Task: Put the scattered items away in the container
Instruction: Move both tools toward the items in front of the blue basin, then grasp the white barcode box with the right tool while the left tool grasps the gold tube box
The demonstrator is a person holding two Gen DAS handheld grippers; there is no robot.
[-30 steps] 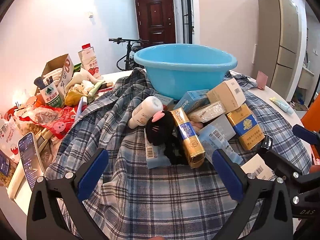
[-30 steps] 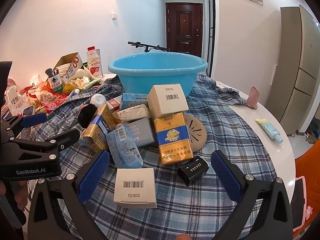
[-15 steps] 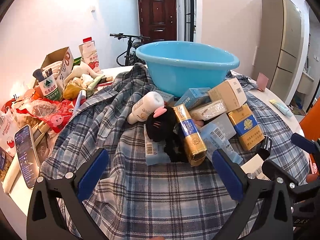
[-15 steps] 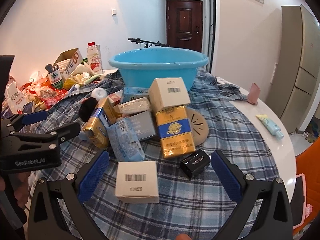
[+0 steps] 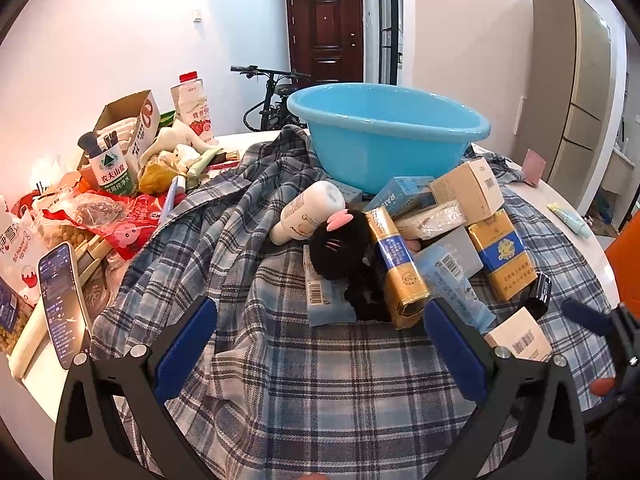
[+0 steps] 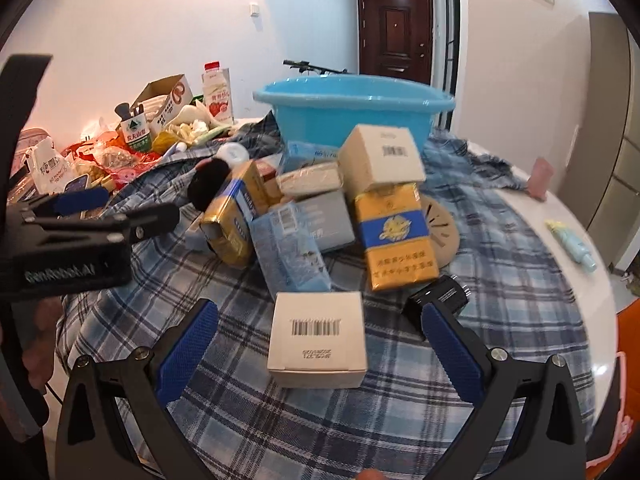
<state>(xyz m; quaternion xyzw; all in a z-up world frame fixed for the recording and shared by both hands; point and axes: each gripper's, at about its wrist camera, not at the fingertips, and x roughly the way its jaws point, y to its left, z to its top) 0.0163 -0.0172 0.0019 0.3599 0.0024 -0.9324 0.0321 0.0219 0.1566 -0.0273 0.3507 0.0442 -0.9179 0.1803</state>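
Basin [image 6: 354,108] behind box pile [image 6: 320,216] on cloth [image 6: 400,420]; snacks [image 5: 88,208] left.

Left wrist view: low behind the left tool [image 5: 320,344], facing the blue basin [image 5: 384,136] across the plaid-covered surface [image 5: 320,392]. Right wrist view: behind the right tool [image 6: 320,348], nearer the white barcode box [image 6: 318,340]. Shared: basin, box pile, door beyond.
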